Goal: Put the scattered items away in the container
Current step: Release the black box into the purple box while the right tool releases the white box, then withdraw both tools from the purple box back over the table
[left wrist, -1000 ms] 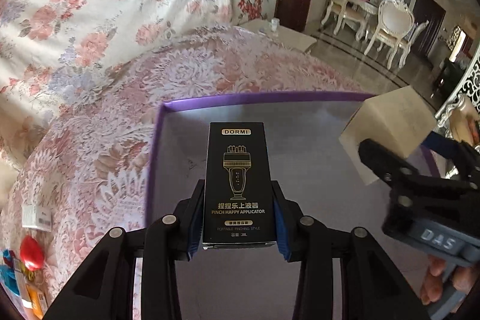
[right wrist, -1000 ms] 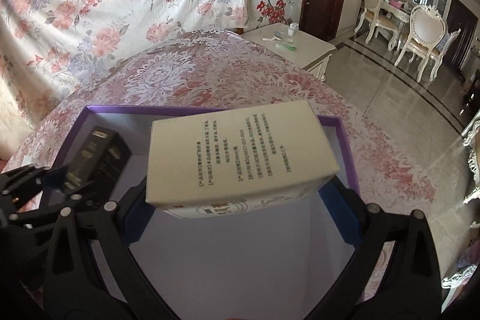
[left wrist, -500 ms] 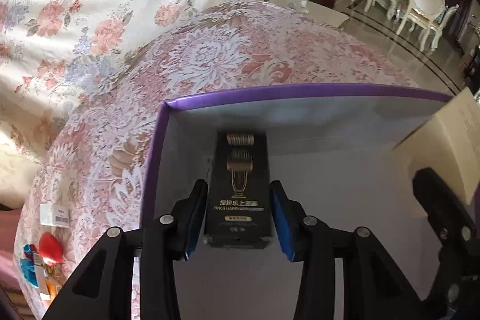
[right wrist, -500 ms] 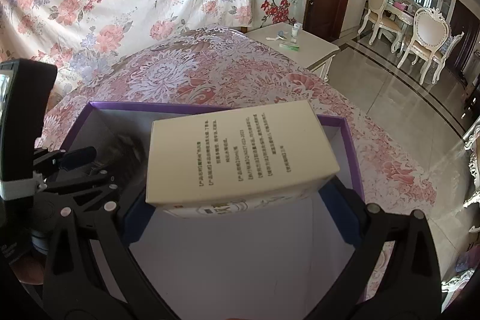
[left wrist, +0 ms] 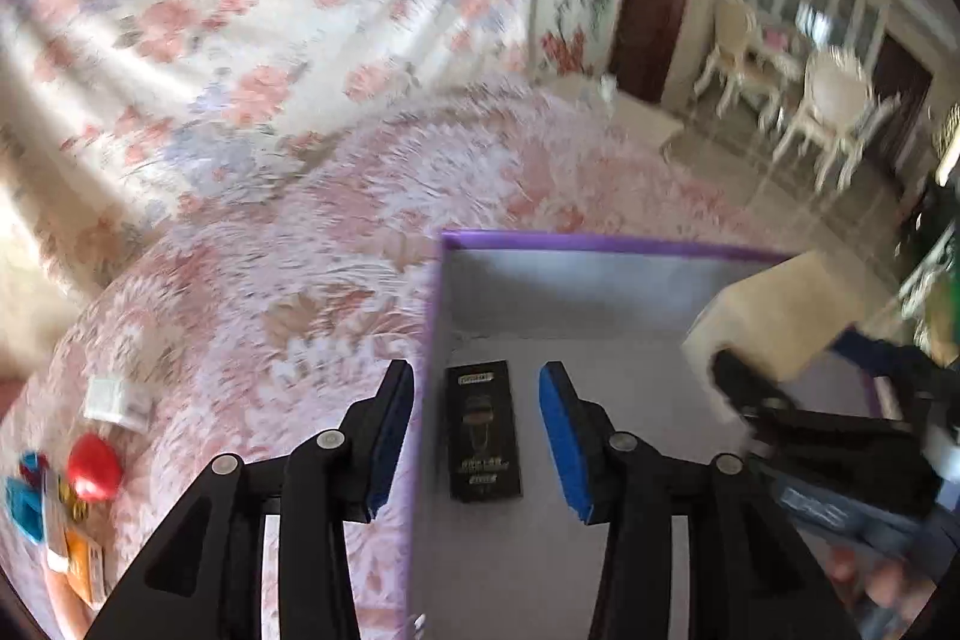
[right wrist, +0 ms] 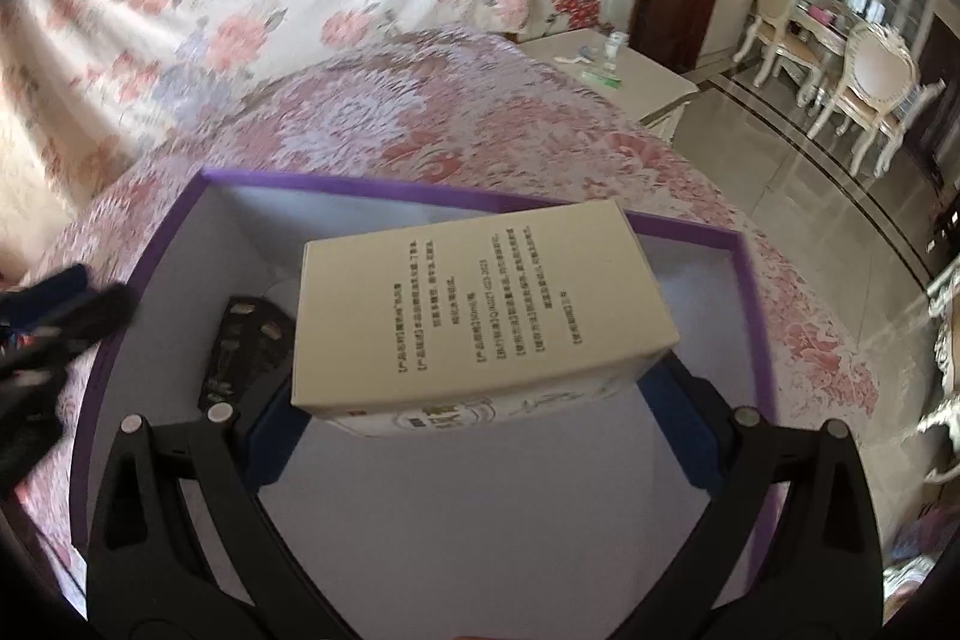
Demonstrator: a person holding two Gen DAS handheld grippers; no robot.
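A purple-rimmed box (left wrist: pixel 600 242) with a grey inside stands on the floral tablecloth; it also shows in the right wrist view (right wrist: pixel 360 181). A black applicator box (left wrist: pixel 483 430) lies flat on its floor, also seen in the right wrist view (right wrist: pixel 240 346). My left gripper (left wrist: pixel 477 439) is open and empty above it, over the box's left wall. My right gripper (right wrist: pixel 474 424) is shut on a cream carton (right wrist: pixel 474 316) and holds it above the box's inside; the carton also shows in the left wrist view (left wrist: pixel 780 310).
On the cloth at the far left lie a red ball (left wrist: pixel 93 466), blue pieces (left wrist: pixel 24 502), an orange packet (left wrist: pixel 84 556) and a white card (left wrist: pixel 117 400). A side table (right wrist: pixel 618 70) and dining chairs (right wrist: pixel 870 82) stand beyond the table.
My left gripper has opened and let go of the black applicator box, which now lies on the box floor, and has drawn back up and left. The right gripper still holds the cream carton.
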